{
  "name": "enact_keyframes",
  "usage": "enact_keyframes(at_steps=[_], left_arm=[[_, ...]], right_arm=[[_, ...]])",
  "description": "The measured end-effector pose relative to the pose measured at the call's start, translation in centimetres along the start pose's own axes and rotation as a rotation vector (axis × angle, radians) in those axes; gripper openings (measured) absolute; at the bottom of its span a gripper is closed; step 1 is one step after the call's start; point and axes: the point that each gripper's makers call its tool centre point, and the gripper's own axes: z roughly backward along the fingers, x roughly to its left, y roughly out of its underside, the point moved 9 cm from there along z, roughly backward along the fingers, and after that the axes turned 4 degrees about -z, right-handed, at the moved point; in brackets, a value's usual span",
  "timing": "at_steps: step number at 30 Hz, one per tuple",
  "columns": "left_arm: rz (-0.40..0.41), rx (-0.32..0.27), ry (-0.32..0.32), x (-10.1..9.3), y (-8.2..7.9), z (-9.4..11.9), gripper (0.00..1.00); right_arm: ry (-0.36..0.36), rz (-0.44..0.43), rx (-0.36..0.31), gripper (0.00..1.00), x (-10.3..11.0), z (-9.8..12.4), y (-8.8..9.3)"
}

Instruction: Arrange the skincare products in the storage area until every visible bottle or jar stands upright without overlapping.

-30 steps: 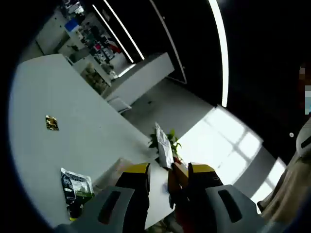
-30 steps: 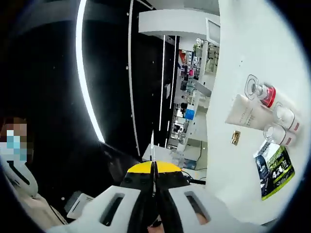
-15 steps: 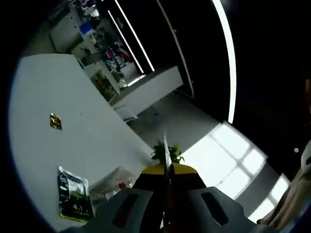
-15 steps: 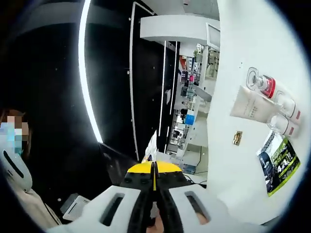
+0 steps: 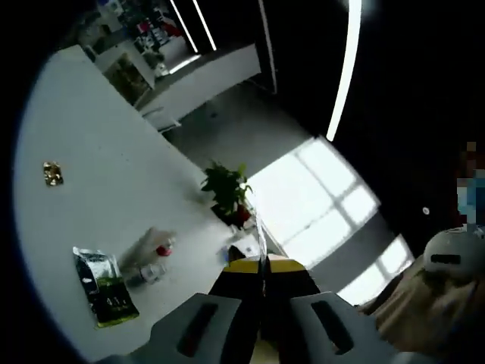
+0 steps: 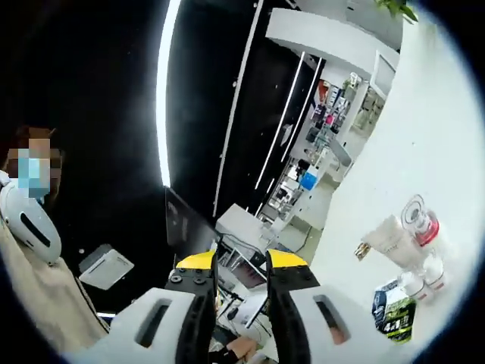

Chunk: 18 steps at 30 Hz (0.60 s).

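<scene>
- The skincare cluster sits small and far off on the white surface (image 6: 424, 152) in the right gripper view: a pale tube (image 6: 390, 236) lying flat, a red-collared bottle (image 6: 424, 224) touching it, and two small clear bottles (image 6: 420, 277) just beside them; at this size I cannot tell which are upright.
- A dark green-and-black sachet (image 6: 392, 311) lies flat just beside those small bottles.
- A tiny gold packet (image 6: 362, 250) rests near the tube's other end, details too small to read.
- In the left gripper view the same group is blurred: a red-capped bottle (image 5: 161, 248), a clear bottle (image 5: 150, 274) next to it, the sachet (image 5: 106, 285) nearby, and the gold packet (image 5: 52, 174) well apart from them.
- The left hand-held gripper (image 5: 262, 265) is clenched, yellow-tipped jaws pressed together on a thin flat card (image 5: 258, 227) seen edge-on, its face hidden.
- The right hand-held gripper (image 6: 239, 264) is released, a clear gap between its yellow tips, nothing in it.
- A potted plant (image 5: 226, 189) stands past the surface's edge.
- A person in a beige top (image 6: 38, 303) is cut off at the view's edge.
</scene>
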Motion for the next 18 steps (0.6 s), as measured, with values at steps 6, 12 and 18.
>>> enact_keyframes(at_steps=[6,12,18], left_arm=[[-0.045,0.136,0.009,-0.1,0.2,-0.7,0.0],[-0.062,0.211,-0.001,0.2,0.6,-0.7,0.0],[-0.05,0.214,0.004,0.5,0.5,-0.5,0.0]], right_arm=[[-0.114,0.027,0.222,0.26,1.7,-1.1,1.3],[-0.099,0.044,0.25,0.08,1.5,-1.3,1.9],[-0.113,0.013,0.236,0.04,1.4,-1.0,1.9]])
